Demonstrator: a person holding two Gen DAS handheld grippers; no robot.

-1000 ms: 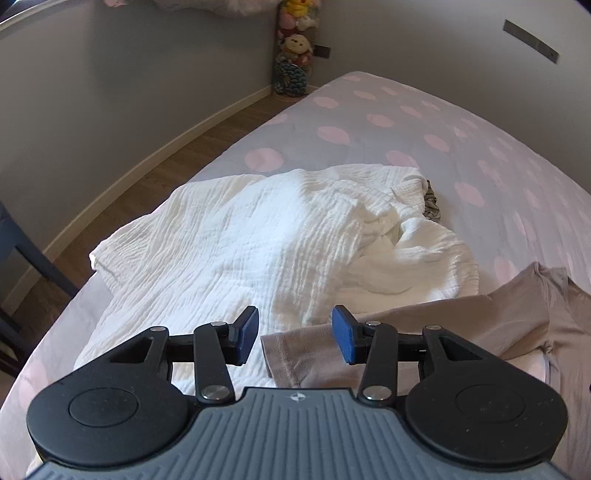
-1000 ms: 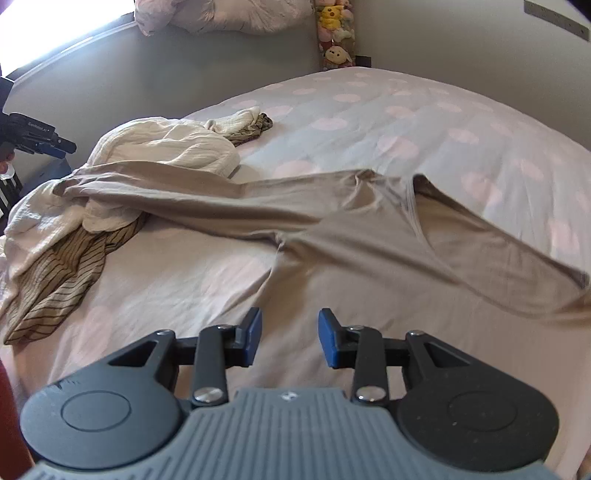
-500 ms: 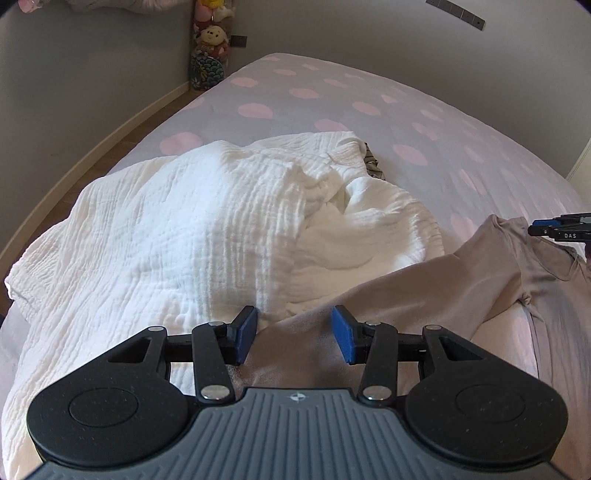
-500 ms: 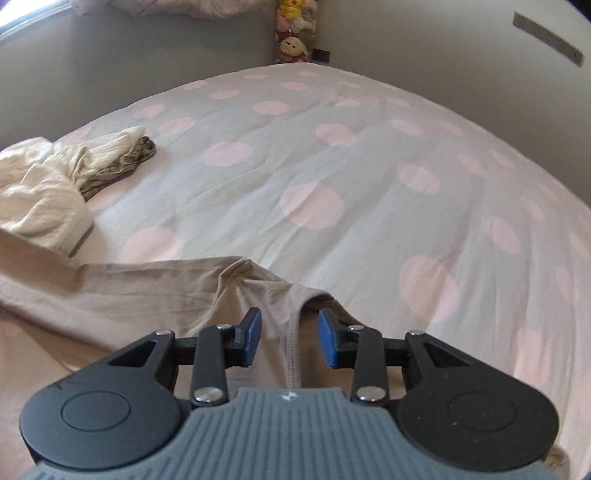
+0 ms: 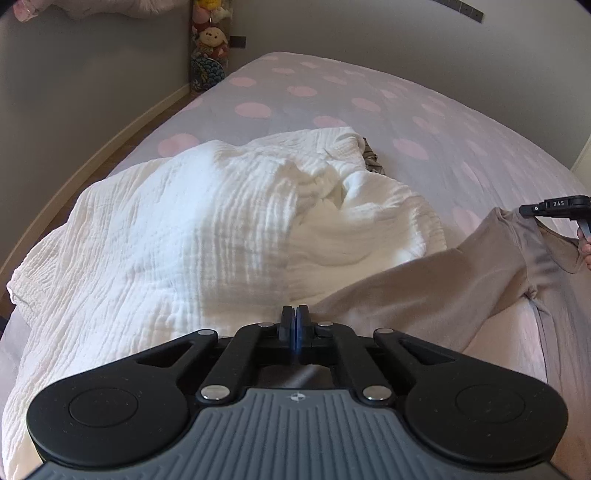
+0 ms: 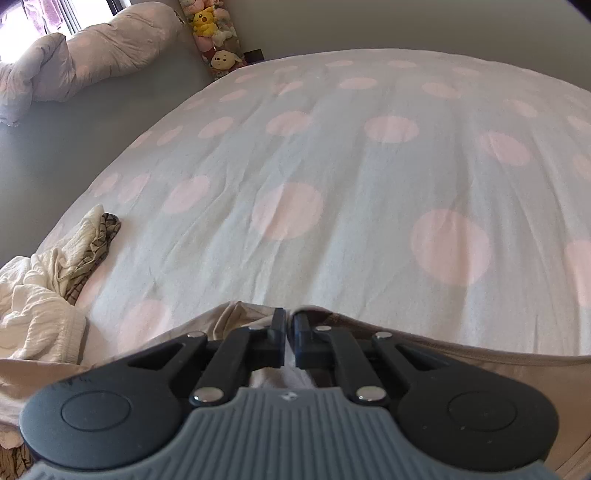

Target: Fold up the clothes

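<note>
A beige long-sleeved shirt [image 5: 436,291] lies across the spotted bed. My left gripper [image 5: 294,317] is shut on the end of its sleeve, which lies over a crumpled white garment [image 5: 192,236]. My right gripper [image 6: 289,325] is shut on the shirt's collar edge [image 6: 236,314]. The right gripper also shows at the right edge of the left wrist view [image 5: 554,206], holding the shirt's collar end up. The pinched cloth is partly hidden by the fingers.
The bed sheet [image 6: 369,192] is pale with pink dots. A striped garment [image 6: 99,236] sticks out beside the white one [image 6: 40,306]. Plush toys [image 5: 210,33] stand in the far corner. A rolled duvet [image 6: 92,48] lies beyond the bed. Wooden floor runs along the left [image 5: 122,144].
Both grippers have closed, the left on the sleeve end and the right on the collar edge. Both views have moved forward and lower over the bed.
</note>
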